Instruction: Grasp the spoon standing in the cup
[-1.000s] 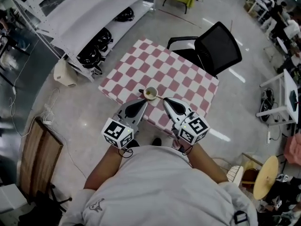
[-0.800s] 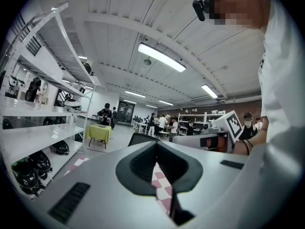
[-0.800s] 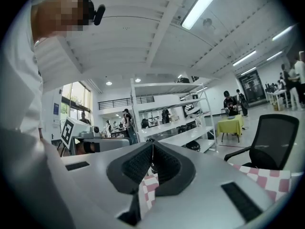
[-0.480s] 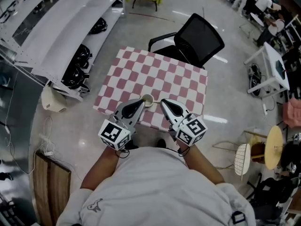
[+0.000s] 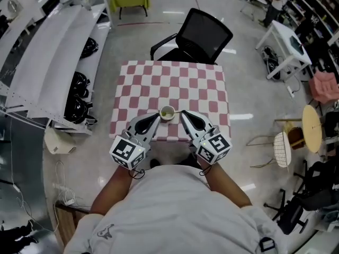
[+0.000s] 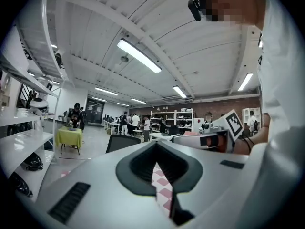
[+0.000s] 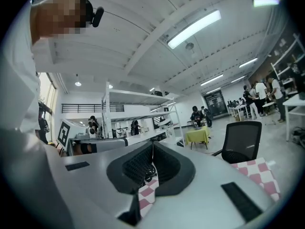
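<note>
Hovering low over the near edge of the checked bench [image 5: 175,83], the left claw [image 5: 157,116] and right claw [image 5: 184,114] sit side by side, tips angled toward each other. Left one first: its own view shows the jaws pressed together at the tips with nothing between them, only checked cloth through the slit below. Right one, same story: tips closed on nothing.

Just beyond, between the two tips, stands the cup [image 5: 167,112], small and pale, close to the bench's front edge. The spoon is too small to pick out from the head view, so I take it to be inside that cup.

My read is that its handle will be light, stiff, thin and probably slick. The cup looks light enough to tip or skid if the handle is levered sideways. The best hold looks to be on the handle above the rim, once a claw spreads.

Farther off, a black office chair [image 5: 204,33] faces the bench, with white shelving [image 5: 47,57] to the left.
</note>
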The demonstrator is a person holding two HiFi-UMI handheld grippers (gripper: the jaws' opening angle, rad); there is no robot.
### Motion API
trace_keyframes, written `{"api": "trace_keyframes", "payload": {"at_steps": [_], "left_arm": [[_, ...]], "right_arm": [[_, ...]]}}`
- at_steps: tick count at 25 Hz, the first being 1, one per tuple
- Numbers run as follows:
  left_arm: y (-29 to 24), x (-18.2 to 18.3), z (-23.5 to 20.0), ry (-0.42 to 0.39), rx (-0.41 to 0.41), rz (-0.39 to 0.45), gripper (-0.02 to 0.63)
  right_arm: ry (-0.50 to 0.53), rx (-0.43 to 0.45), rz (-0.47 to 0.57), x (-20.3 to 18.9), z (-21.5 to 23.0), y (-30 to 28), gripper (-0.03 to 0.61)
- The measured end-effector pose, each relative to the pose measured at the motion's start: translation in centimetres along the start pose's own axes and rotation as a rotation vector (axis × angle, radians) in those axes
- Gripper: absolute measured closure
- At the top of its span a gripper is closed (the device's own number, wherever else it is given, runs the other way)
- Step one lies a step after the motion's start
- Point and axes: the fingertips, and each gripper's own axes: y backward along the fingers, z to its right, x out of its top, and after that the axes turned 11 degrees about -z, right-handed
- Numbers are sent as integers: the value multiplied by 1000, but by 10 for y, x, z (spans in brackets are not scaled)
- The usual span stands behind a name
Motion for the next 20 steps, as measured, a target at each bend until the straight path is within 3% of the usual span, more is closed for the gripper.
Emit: {"api": "trace_keyframes", "payload": {"at_steps": [9,20], "left_arm": [[-6,-10,2,7,-96,-33,603],[-15,-27,-54,69,-22,-76,603]], "right_arm": [[-38,-83,-18,-12,2,4,546],[-72,-59,-107,-29,43,-30,546]]}}
